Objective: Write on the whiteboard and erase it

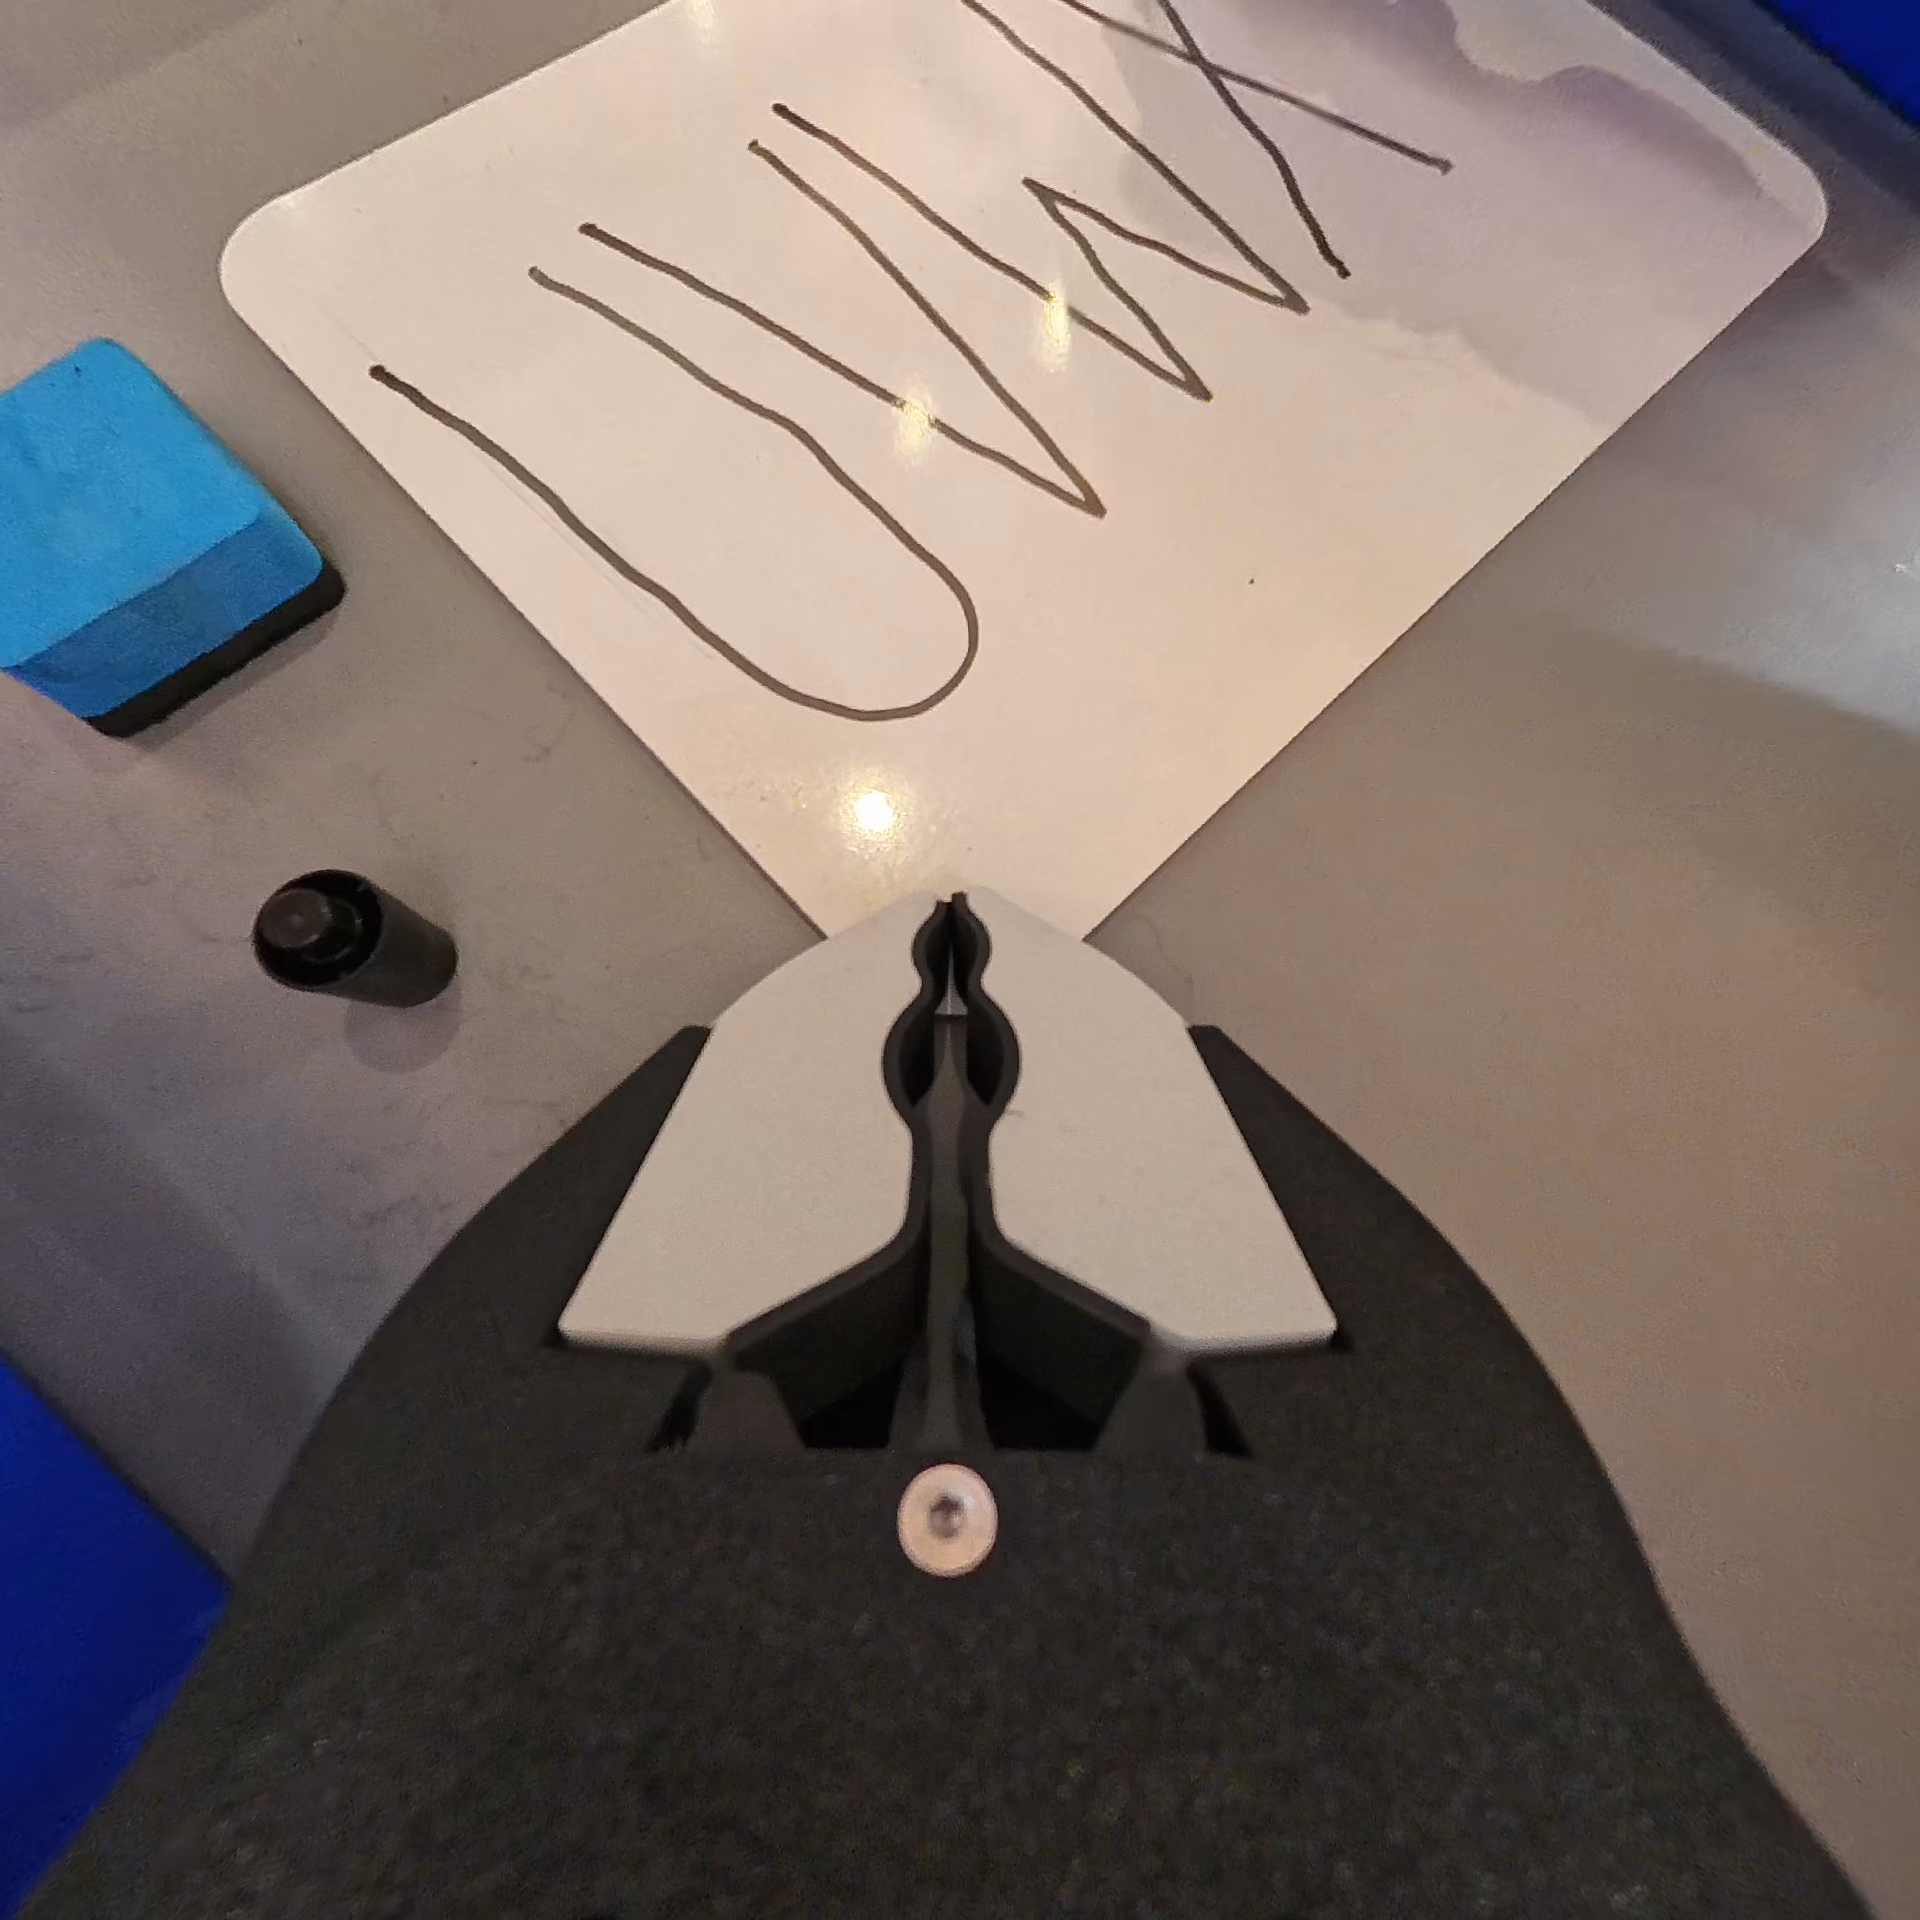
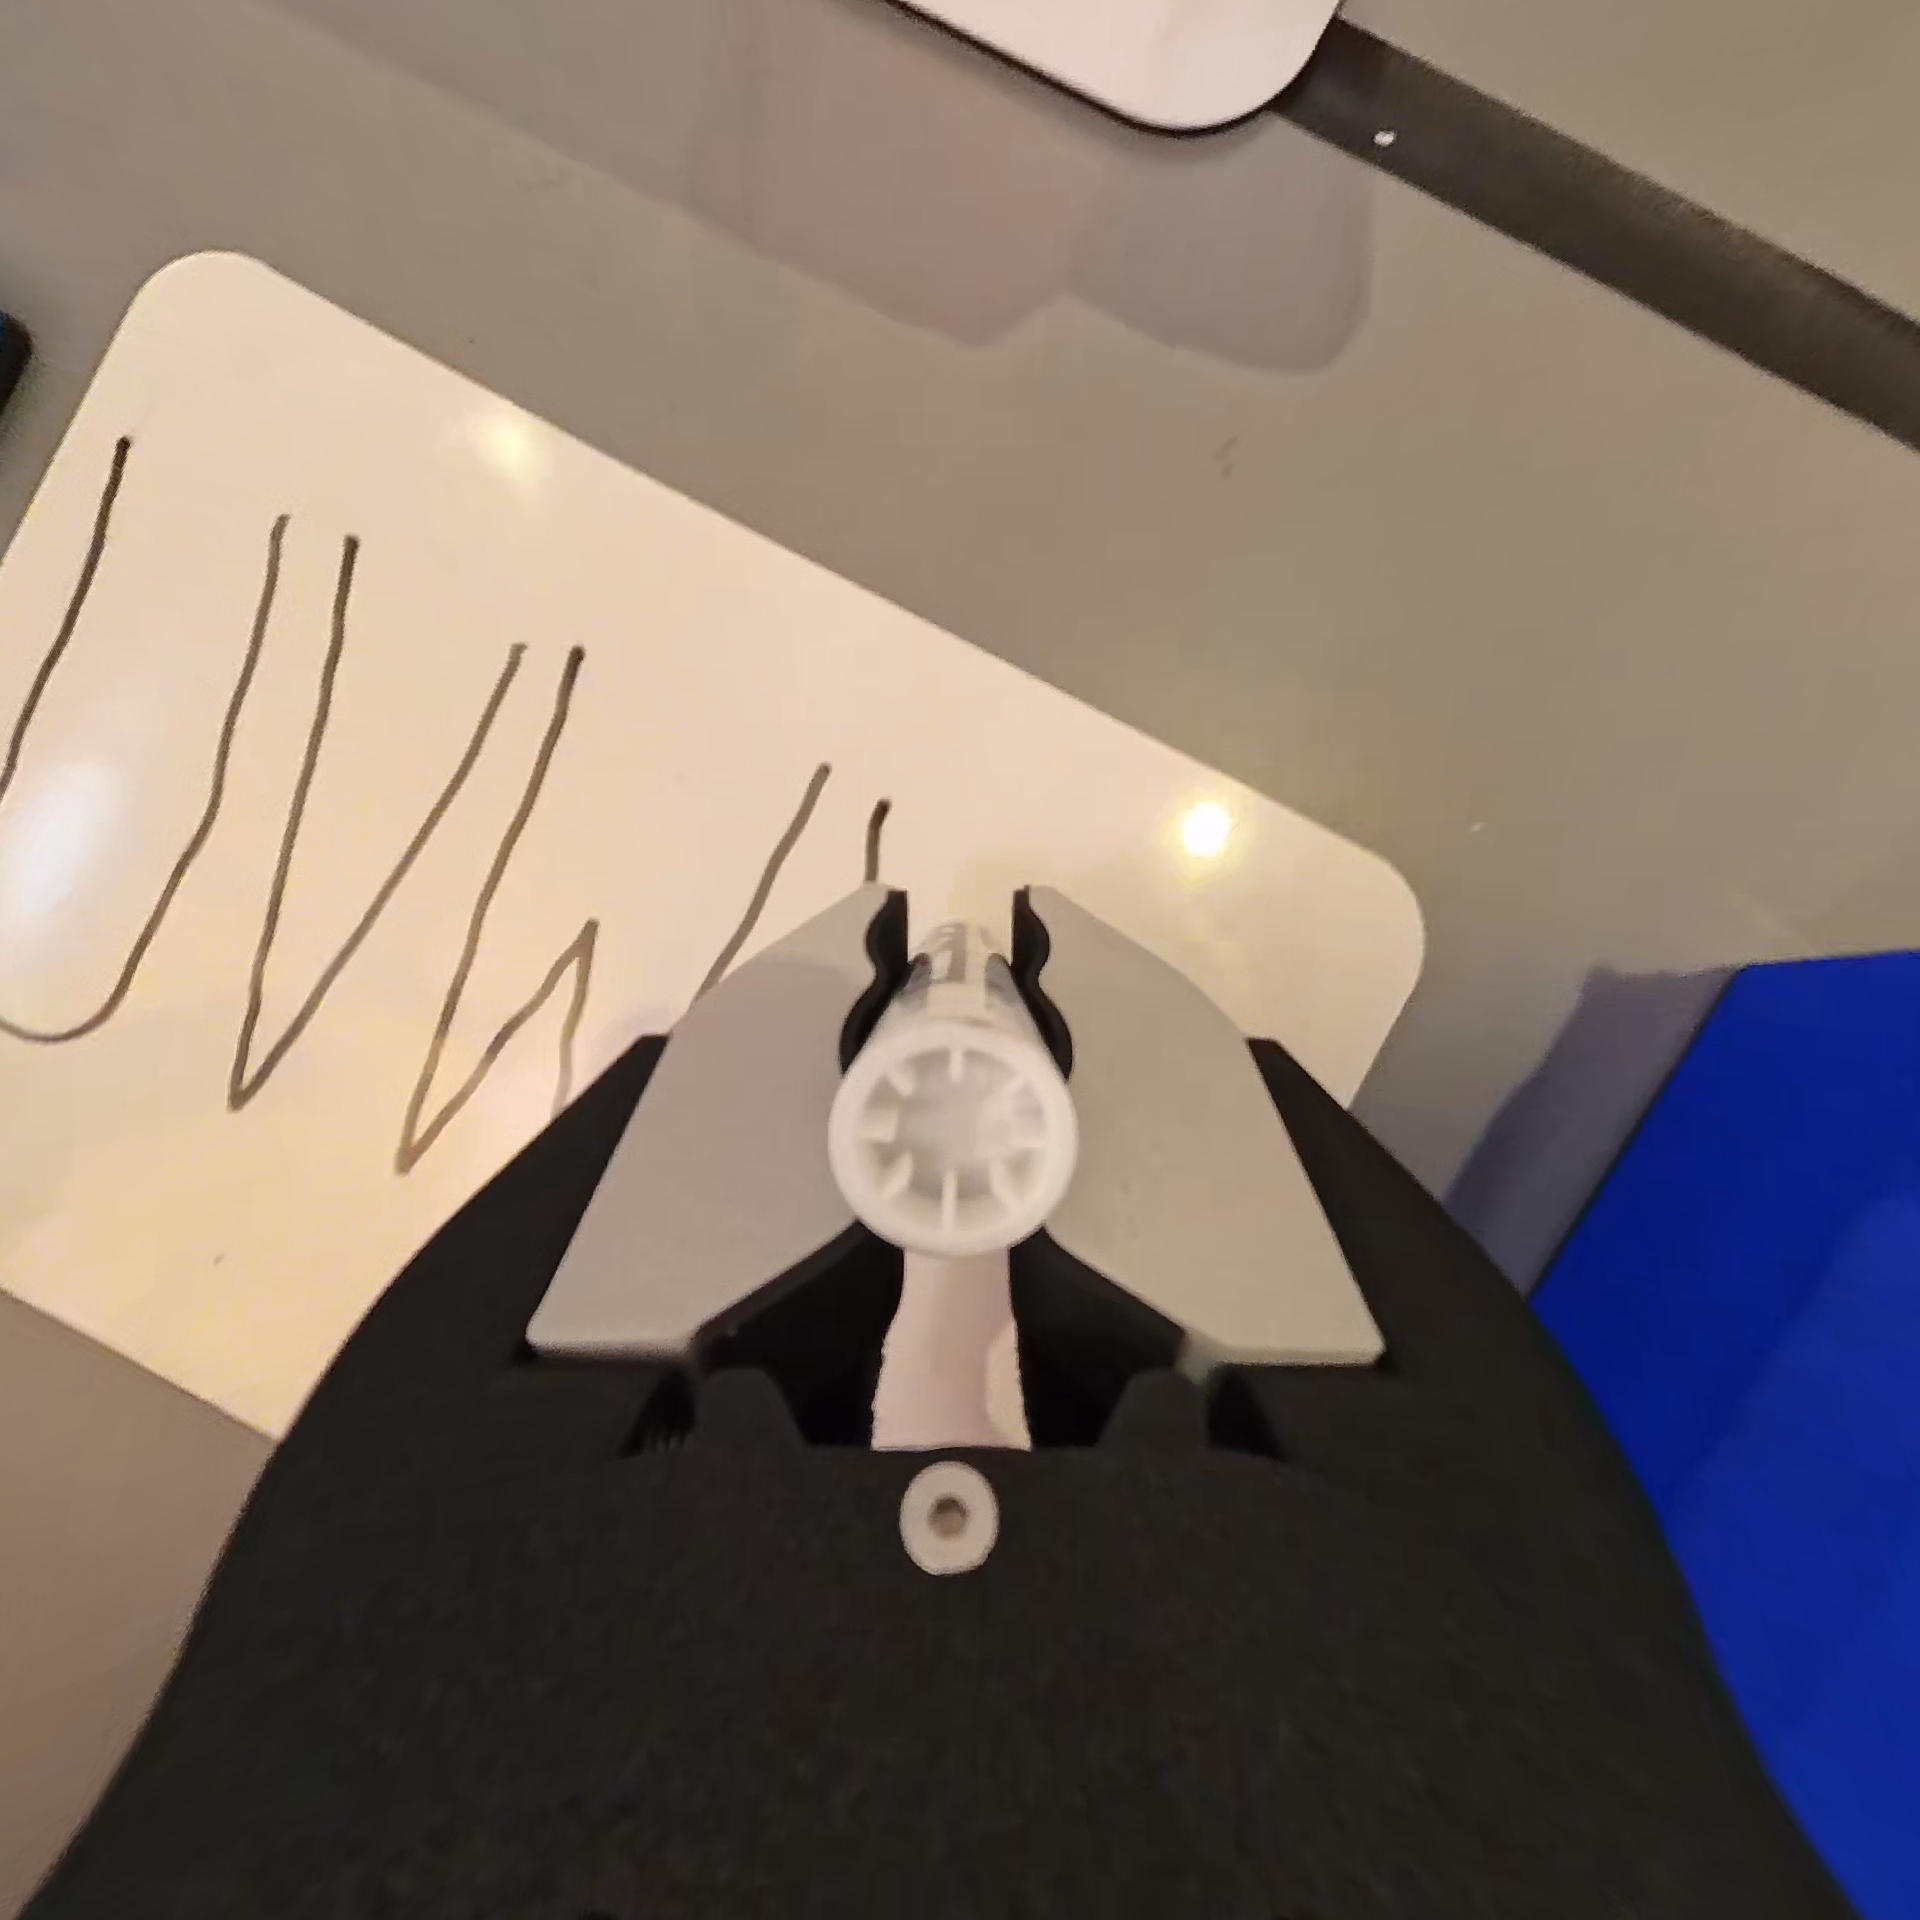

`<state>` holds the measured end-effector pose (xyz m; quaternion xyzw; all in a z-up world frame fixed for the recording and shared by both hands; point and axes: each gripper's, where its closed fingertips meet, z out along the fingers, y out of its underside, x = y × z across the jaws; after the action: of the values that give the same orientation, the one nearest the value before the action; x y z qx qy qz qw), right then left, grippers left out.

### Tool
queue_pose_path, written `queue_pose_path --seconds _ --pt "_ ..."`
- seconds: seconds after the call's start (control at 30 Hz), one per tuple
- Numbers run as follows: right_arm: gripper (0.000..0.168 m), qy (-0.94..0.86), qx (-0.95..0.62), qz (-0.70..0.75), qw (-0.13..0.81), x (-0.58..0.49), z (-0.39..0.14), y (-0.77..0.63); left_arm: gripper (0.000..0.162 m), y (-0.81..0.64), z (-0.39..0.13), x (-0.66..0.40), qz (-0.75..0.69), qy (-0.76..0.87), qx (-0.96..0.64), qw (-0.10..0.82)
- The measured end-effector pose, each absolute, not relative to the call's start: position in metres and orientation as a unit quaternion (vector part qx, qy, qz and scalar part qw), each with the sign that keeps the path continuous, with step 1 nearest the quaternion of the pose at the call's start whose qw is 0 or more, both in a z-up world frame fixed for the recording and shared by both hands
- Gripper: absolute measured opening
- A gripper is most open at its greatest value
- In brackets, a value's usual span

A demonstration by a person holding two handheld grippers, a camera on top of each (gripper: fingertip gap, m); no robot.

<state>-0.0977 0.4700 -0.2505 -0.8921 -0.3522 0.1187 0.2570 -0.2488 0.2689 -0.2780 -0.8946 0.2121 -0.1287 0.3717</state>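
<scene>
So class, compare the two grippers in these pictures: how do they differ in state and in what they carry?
The left gripper is shut with nothing between its fingers; the right gripper is shut on a white marker. The left gripper sits at a corner of the whiteboard, beside the blue eraser and black cap; the right gripper is over the drawn lines. Both share grey fingers on black bodies.

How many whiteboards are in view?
2. One whiteboard with marker strokes lies on the table under the right gripper, which holds the marker. A second board shows only a corner at the right view's top edge.
</scene>
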Motion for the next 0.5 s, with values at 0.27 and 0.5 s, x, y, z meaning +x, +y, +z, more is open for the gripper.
queue_pose_path --seconds 0.27,0.5 --pt "0.020 -0.352 -0.887 0.113 0.276 -0.096 -0.235 0.486 0.000 0.269 -0.278 -0.249 -0.129 0.212 -0.895 0.371" --pt "0.020 -0.314 -0.905 0.101 0.269 -0.081 -0.241 0.484 0.000 0.269 -0.278 -0.249 -0.130 0.212 -0.895 0.371"
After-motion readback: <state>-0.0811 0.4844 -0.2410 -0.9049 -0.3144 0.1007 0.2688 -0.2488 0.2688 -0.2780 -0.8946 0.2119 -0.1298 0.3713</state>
